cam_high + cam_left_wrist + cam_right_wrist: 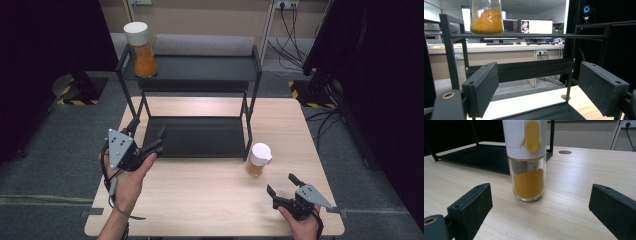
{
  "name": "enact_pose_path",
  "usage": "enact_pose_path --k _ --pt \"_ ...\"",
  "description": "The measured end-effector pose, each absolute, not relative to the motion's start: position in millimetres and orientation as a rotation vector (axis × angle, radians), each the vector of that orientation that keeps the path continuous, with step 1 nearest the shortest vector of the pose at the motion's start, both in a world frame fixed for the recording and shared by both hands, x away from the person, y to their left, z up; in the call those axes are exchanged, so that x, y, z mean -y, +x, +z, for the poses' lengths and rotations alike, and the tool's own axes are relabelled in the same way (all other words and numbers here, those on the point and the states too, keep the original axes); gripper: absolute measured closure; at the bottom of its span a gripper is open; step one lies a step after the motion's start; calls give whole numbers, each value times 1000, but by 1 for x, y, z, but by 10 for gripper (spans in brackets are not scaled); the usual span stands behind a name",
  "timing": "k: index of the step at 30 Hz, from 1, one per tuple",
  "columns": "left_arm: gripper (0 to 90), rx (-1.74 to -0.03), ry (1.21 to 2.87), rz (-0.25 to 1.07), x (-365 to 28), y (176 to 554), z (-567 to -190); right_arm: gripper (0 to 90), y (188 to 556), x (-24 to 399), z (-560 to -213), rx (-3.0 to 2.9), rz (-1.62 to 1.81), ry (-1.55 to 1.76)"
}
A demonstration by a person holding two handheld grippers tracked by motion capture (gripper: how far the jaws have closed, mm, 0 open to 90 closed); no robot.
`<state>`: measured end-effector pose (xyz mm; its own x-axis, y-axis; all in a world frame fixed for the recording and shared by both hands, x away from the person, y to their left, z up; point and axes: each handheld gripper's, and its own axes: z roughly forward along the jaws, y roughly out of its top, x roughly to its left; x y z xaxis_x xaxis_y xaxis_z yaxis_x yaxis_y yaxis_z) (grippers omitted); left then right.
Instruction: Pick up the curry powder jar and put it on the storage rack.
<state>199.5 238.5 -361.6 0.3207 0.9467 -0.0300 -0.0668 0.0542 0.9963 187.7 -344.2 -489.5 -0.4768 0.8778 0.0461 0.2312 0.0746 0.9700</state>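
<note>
Overhead, the shelf jar (486,17) is cut off above its orange powder.

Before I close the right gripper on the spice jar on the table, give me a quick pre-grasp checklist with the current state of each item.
1. Right gripper open: ok, jaws spread wide, nothing between them.
2. Table jar lined up between the jaws: ok in the right gripper view, but it stands ahead of the tips.
3. Jar upright, lid on: ok.
4. Table around the jar free of obstacles: ok; shelf rack post stands close behind.
5. Left gripper out of the way: ok, open at the rack's lower shelf.
6. Shelf jar steady on the top shelf: ok.
</note>
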Motion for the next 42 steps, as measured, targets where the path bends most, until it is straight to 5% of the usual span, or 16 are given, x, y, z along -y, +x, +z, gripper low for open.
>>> enact_pose_path --k 42 --pt "156 -1047 1295 883 -242 164 -470 53 187 343 -490 -1775 1425 1090"
